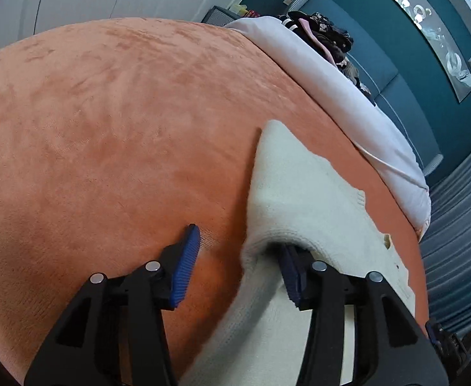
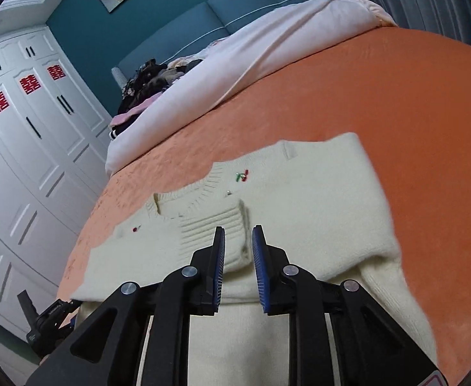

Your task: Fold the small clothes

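My left gripper (image 1: 238,241) has its fingers spread wide: the left finger (image 1: 187,257) rests on the bare orange blanket (image 1: 106,128), while the right finger sits under a lifted fold of the cream sweater's (image 1: 299,193) edge, so nothing is clamped. From this camera the sweater runs from 6 o'clock up toward 1 o'clock across the blanket.

My right gripper (image 2: 238,251) has its fingers slightly apart, hovering over the ribbed cuff (image 2: 212,225) of a sleeve folded across the sweater's chest; I cannot tell whether the pads touch the knit. The sweater (image 2: 315,209) lies flat at centre, its neckline at 11 o'clock with a small red and green embroidery (image 2: 241,176) beside it.

A pale duvet (image 2: 235,74) is bunched at 12 o'clock, with a dark clothes pile (image 2: 148,80) at 10 o'clock and white wardrobes (image 2: 26,144) at 9 o'clock.
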